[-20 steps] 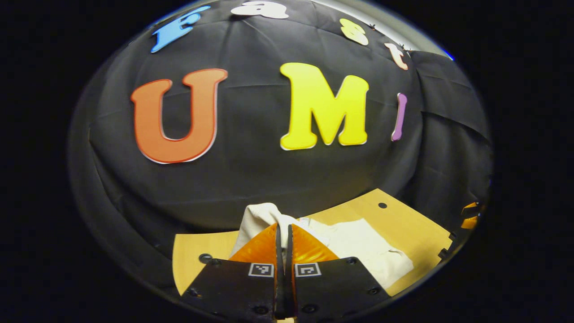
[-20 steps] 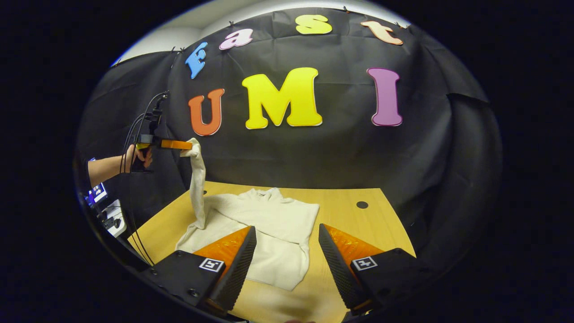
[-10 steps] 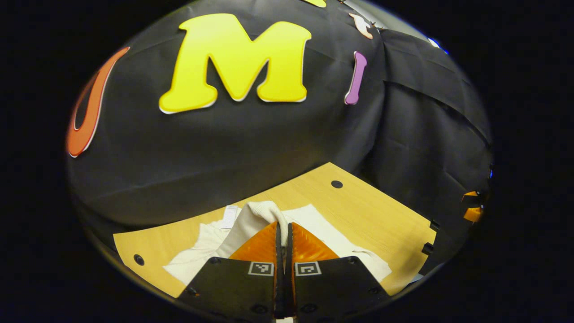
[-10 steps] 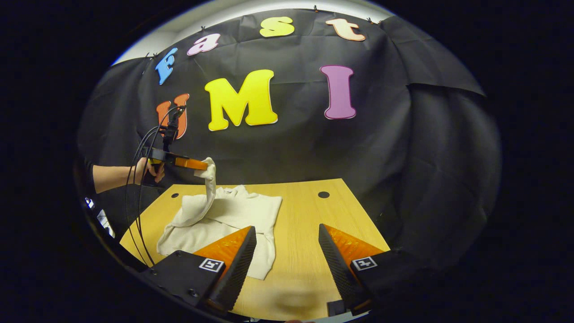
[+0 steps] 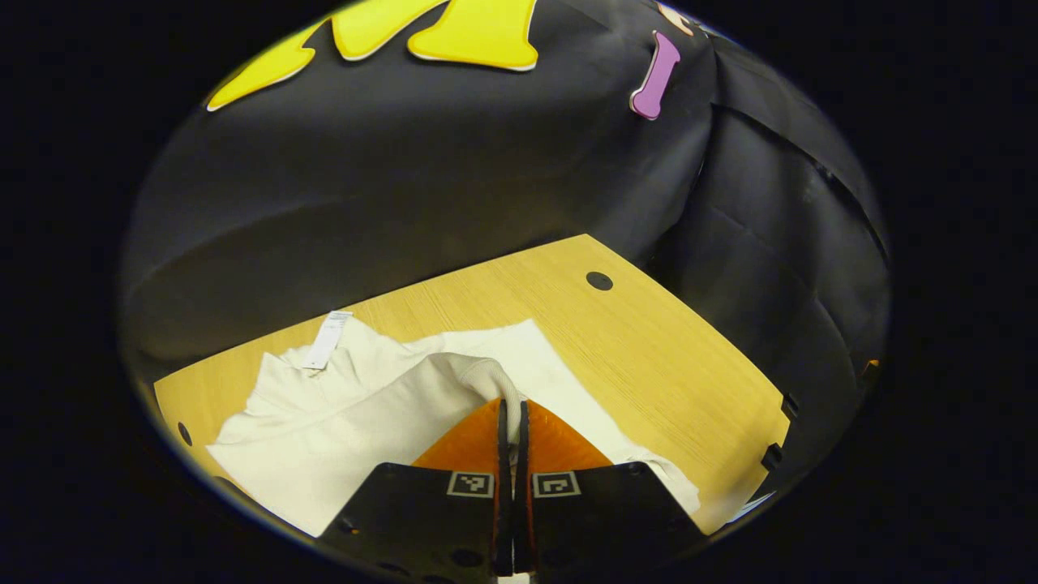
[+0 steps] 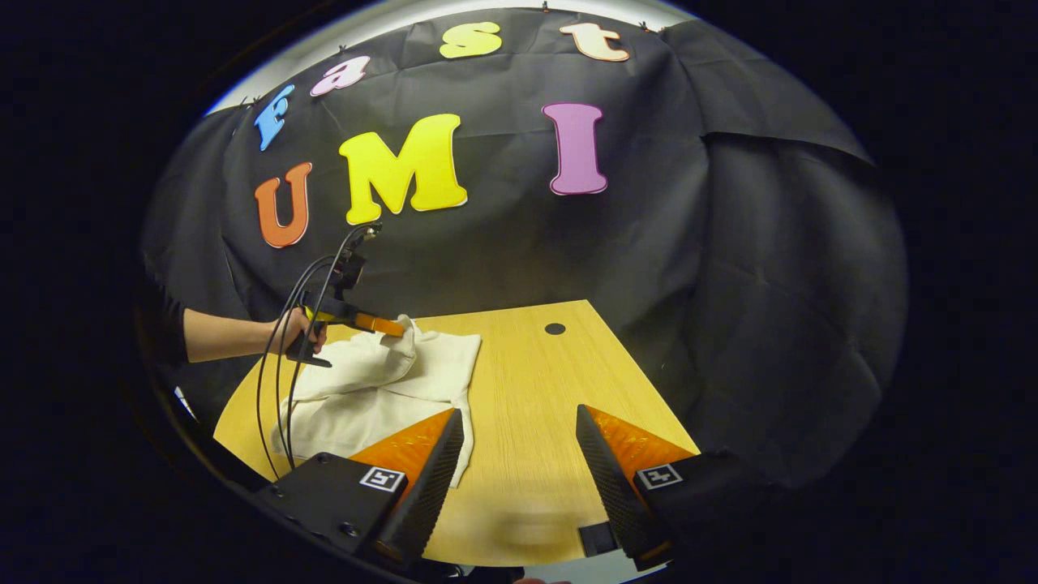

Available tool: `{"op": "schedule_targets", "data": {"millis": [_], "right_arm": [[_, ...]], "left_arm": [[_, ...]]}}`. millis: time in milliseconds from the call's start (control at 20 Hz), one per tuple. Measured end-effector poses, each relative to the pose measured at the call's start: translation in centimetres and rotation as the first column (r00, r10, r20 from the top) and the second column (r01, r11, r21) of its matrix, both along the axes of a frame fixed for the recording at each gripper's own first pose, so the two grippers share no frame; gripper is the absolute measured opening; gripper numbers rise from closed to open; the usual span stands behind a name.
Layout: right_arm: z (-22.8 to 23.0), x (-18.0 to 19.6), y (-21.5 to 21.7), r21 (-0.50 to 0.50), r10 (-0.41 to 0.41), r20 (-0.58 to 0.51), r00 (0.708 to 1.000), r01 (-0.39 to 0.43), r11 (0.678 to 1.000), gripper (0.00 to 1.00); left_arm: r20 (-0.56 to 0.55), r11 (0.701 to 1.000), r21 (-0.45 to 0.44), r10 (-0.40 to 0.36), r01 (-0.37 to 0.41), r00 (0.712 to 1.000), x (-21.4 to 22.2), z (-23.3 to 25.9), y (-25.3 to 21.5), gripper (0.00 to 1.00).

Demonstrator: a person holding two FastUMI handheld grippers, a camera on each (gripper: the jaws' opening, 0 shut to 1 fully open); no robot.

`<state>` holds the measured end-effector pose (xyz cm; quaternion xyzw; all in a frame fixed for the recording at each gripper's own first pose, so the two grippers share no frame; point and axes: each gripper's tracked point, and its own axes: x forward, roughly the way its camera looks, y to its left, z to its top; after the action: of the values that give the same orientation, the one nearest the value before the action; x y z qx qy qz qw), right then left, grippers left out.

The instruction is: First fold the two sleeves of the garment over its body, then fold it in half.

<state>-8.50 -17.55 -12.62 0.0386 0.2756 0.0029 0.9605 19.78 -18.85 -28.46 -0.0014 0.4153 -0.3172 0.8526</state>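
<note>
On light wooden tabletop [image 5: 649, 341]: cream long-sleeved knit garment [image 5: 324, 422], lying toward the left half as seen in right gripper view [image 6: 381, 389]. Left gripper [image 5: 511, 410] fingers pressed together on the cuff end of one cream sleeve [image 5: 478, 377], cuff held low over the garment's body, sleeve draped across the chest; same pinch seen from afar in right gripper view [image 6: 397, 327], with person's hand [image 6: 296, 332] on the handle. Right gripper [image 6: 519, 454] fingers spread wide, holding nothing, hovering over bare tabletop just beside the garment's edge. Judged status: one sleeve fold in hand, nearly laid but not released. Other sleeve's state hard to call; garment's right edge looks bunched and possibly tucked already, can't tell for sure. Half fold not begun: body lies at full length, collar and white tag [image 5: 327, 350] at far end. Left to do: drop cuff, flatten, check other sleeve, then fold in half.
</note>
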Motion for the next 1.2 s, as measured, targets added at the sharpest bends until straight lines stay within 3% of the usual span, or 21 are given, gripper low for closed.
{"op": "schedule_targets", "data": {"millis": [200,350,400,450,500,550,600,650,700,950,1200], "right_arm": [[-0.1,-0.6,-0.4,-0.019,-0.014,-0.015,1.000,0.014,1.000,0.87],[0.0,-0.8,-0.6,-0.030,-0.027,-0.017,0.999,0.027,0.999,0.88],[0.1,-0.9,-0.8,-0.030,-0.030,-0.017,0.999,0.030,0.999,0.87],[0.1,-0.8,-0.8,-0.028,-0.034,-0.016,0.999,0.034,0.999,0.86],[0.2,-0.7,-0.7,-0.025,-0.035,-0.013,0.999,0.035,0.999,0.88],[0.4,-0.6,-0.6,-0.022,-0.034,-0.010,0.999,0.034,0.999,0.88],[0.4,-0.5,-0.4,-0.020,-0.030,-0.003,1.000,0.030,0.999,0.88],[0.7,-0.3,0.0,-0.017,-0.022,0.003,1.000,0.022,1.000,0.88],[0.7,-0.3,0.3,-0.015,-0.010,0.009,1.000,0.010,1.000,0.88],[1.8,1.0,3.0,-0.012,0.072,0.050,0.996,-0.072,0.997,0.88],[1.7,3.3,6.3,0.007,0.153,0.064,0.986,-0.153,0.988,0.89]], "left_arm": [[-0.008,0.998,0.046,-0.036,0.037,0.999,-0.1,-2.8,-1.9,0.06],[-0.015,0.997,-0.001,-0.071,0.071,0.997,-0.7,-2.7,-3.7,0.16],[-0.012,0.997,-0.018,-0.080,0.080,0.997,-1.0,-1.9,-4.1,0.12],[-0.003,0.996,-0.029,-0.086,0.086,0.996,-1.1,-1.4,-4.4,0.49],[0.009,0.996,-0.036,-0.087,0.087,0.996,-1.1,-1.0,-4.6,0.44],[0.024,0.996,-0.037,-0.085,0.085,0.996,-1.2,-0.3,-4.5,0.74],[0.038,0.996,-0.038,-0.076,0.078,0.996,-1.3,0.1,-4.3,0.73],[0.050,0.997,-0.040,-0.061,0.063,0.997,-1.3,0.6,-4.0,0.92],[0.054,0.998,-0.048,-0.047,0.049,0.997,-1.6,1.2,-3.5,0.98],[0.161,0.996,-0.041,0.083,-0.077,0.984,-3.0,5.7,0.8,0.99],[0.229,0.972,-0.095,0.232,-0.216,0.945,-6.6,11.8,5.5,0.99]]}}
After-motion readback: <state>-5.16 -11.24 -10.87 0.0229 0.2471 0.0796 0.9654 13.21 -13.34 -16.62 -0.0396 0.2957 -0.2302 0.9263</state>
